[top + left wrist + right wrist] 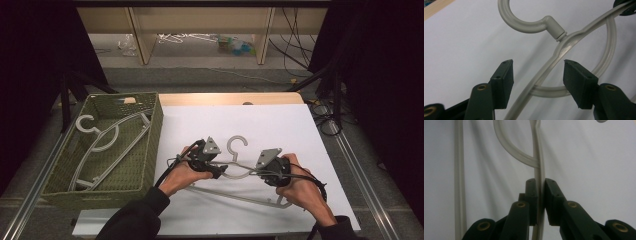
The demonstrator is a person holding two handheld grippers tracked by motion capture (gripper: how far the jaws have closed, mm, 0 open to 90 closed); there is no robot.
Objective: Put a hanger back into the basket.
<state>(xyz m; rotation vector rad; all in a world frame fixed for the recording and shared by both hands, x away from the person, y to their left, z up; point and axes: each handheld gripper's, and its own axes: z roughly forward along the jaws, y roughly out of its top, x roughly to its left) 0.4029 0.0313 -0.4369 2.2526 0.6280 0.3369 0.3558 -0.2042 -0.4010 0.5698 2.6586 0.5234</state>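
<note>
Plainly, the work in hand is moving a grey plastic hanger (235,167) from the white sheet (280,125) toward the green woven basket (150,165), where other hangers (107,137) already lie. In the high view the hanger rests at the sheet's centre with its hook at twelve o'clock; the left gripper (216,171) sits on its shoulder at about nine o'clock of the neck, the right gripper (261,172) at about three o'clock. In the left gripper view the jaws stand partly apart with the hanger's arm (541,72) running between them, neither pad touching it, and the hook (524,22) lying at twelve o'clock. To do this well, the person should centre the arm between the pads before closing, so it does not slip toward one tip. In the right gripper view the jaws are clamped on the other arm (540,177), which runs straight up toward twelve o'clock. Once both grips hold, lifting level should keep the light frame from twisting on its way to the basket at nine o'clock.
</note>
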